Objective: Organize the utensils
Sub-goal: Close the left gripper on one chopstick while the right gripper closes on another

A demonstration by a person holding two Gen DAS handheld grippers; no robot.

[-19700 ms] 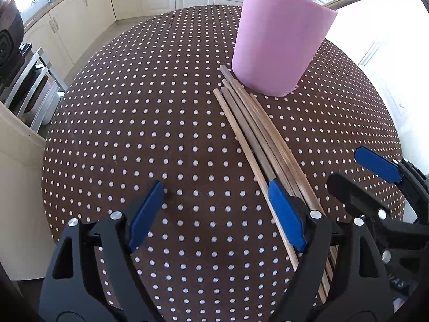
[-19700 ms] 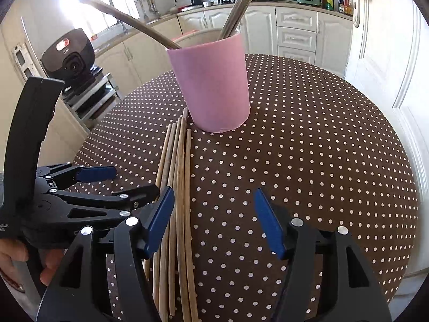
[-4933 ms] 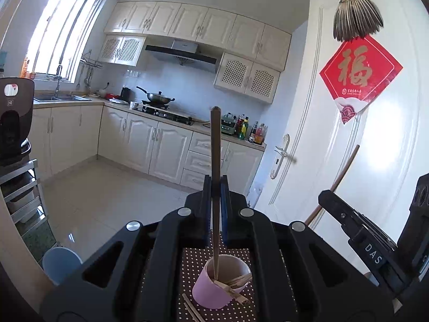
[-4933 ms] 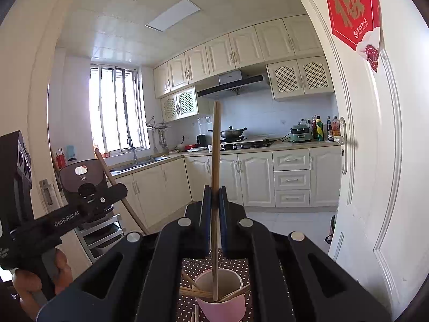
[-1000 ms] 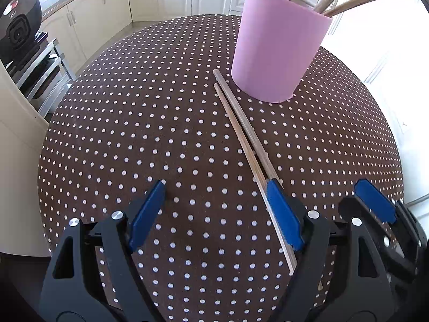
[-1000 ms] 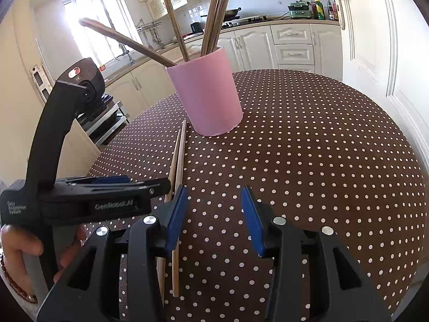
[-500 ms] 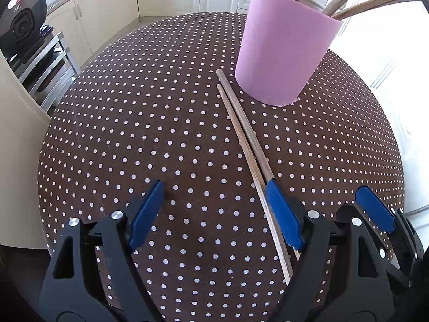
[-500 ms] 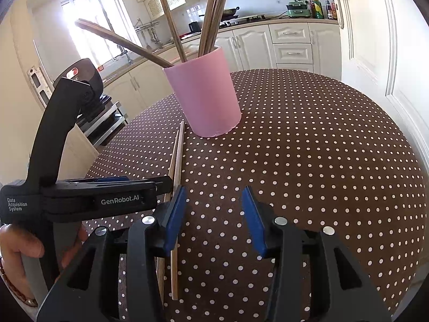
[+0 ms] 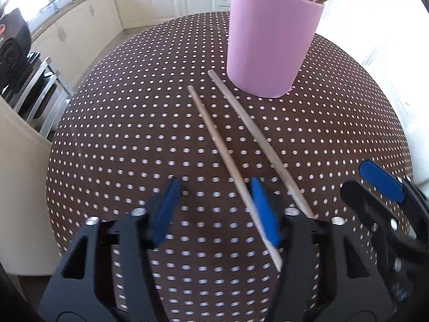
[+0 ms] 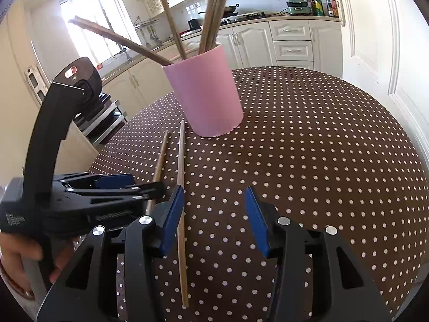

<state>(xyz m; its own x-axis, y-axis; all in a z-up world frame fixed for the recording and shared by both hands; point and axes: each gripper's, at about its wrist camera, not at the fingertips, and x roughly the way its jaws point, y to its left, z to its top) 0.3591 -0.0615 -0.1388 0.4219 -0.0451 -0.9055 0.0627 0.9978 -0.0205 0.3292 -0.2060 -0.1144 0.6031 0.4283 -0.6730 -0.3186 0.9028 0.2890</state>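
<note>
Two chopsticks are left lying flat on the polka-dot table [image 9: 120,134], side by side but apart, running from near the grippers up toward the pink cup [image 9: 270,43], which is stood at the far side with several sticks [image 10: 214,13] already poking out of it. The right chopstick [image 9: 257,139] ends just beside the cup's base, the left chopstick [image 9: 228,158] a bit further left.

The left gripper [image 9: 215,206] is caught mid-close, the left chopstick passing just inside its right pad, not pinched yet as far as can be seen. The right gripper [image 10: 214,214] is being eased open, the right chopstick lying just inside its left pad, nothing gripped. A hand [image 10: 18,255] is seen on the left gripper's handle
</note>
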